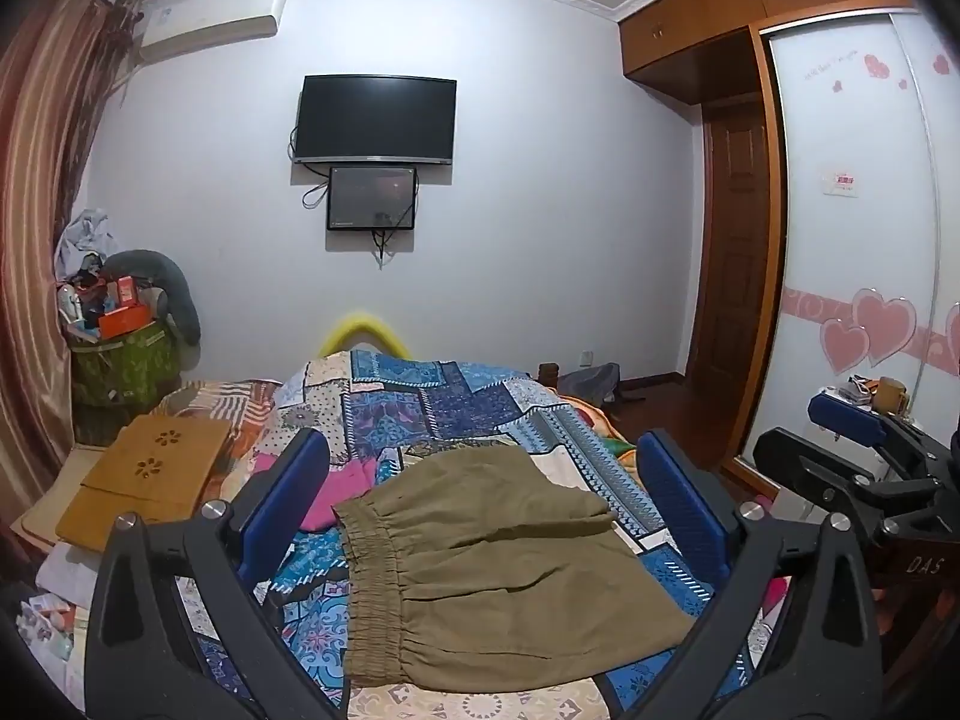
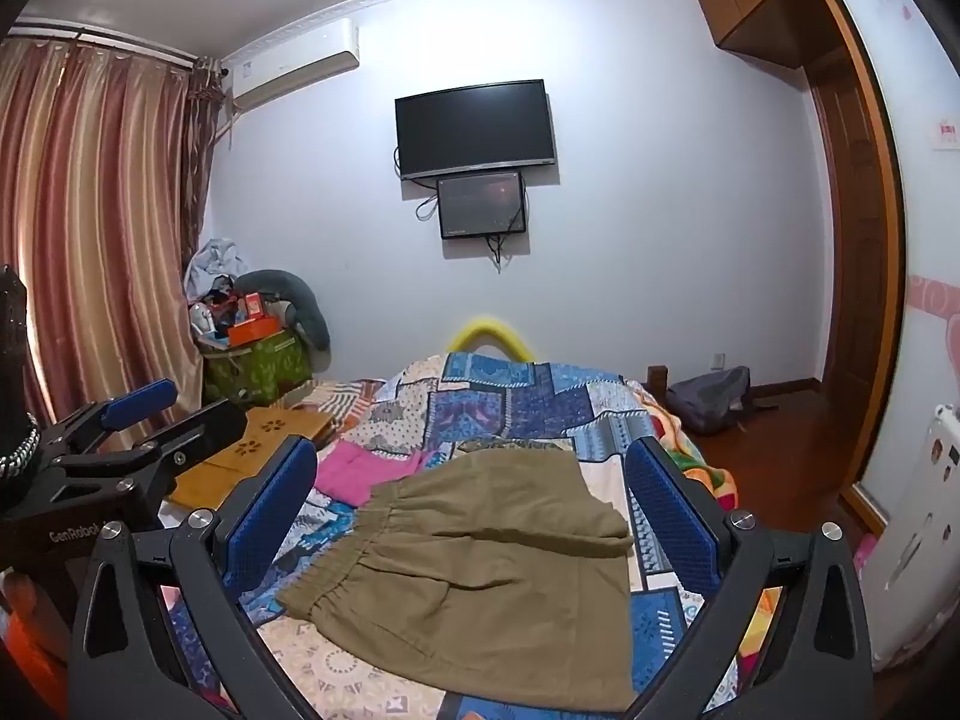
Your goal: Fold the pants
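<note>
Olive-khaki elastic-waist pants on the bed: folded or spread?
Folded. The olive-khaki elastic-waist pants lie as a compact stack, an upper layer's edge crossing them; no legs extend.

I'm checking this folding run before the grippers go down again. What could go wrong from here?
1. The olive pants lie folded but loosely, with the top layer's edge raised; a careless grab may pull that layer open.
2. The pink garment lies close beside the waistband, so a wide-open left gripper might catch it too.
3. The patchwork quilt is soft and rumpled; the right gripper could pinch it along with the pants.
</note>
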{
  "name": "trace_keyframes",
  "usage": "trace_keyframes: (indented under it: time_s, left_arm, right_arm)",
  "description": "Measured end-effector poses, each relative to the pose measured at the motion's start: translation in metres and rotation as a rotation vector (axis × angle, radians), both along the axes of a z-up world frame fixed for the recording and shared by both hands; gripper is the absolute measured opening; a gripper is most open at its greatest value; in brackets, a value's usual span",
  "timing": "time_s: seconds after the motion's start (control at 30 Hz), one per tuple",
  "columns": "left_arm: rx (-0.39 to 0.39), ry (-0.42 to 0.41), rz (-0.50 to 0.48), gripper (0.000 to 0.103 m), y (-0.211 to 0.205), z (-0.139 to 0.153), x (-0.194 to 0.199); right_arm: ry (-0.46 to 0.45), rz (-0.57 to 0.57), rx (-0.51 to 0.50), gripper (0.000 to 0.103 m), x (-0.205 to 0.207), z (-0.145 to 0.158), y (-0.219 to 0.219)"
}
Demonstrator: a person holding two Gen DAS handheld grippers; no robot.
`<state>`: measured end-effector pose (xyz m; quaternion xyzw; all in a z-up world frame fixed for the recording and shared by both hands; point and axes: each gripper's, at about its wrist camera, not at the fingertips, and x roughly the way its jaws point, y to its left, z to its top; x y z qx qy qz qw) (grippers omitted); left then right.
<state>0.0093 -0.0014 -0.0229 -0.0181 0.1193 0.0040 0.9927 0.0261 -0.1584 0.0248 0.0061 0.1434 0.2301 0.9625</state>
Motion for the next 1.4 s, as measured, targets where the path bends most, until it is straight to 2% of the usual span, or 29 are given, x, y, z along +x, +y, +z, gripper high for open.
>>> trace_keyframes:
  time_s: [0.1, 0.17, 0.27, 1.4]
  left_arm:
    - [0.005, 0.000, -0.003, 0.103, -0.003, -0.005, 0.000]
    - [0.006, 0.000, -0.002, 0.103, -0.003, -0.005, 0.002]
    - [0.000, 0.004, -0.002, 0.103, 0.004, 0.002, 0.009]
    - [0.015, -0.031, 0.009, 0.103, 0.005, 0.017, 0.001]
  right_arm:
    - [0.000, -0.001, -0.002, 0.102, -0.002, 0.004, 0.000]
    - [0.001, -0.001, -0.003, 0.102, -0.001, -0.012, 0.001]
    - [0.006, -0.005, -0.003, 0.102, 0.002, -0.019, 0.002]
    - [-0.005, -0.016, -0.004, 0.102, -0.002, -0.003, 0.000]
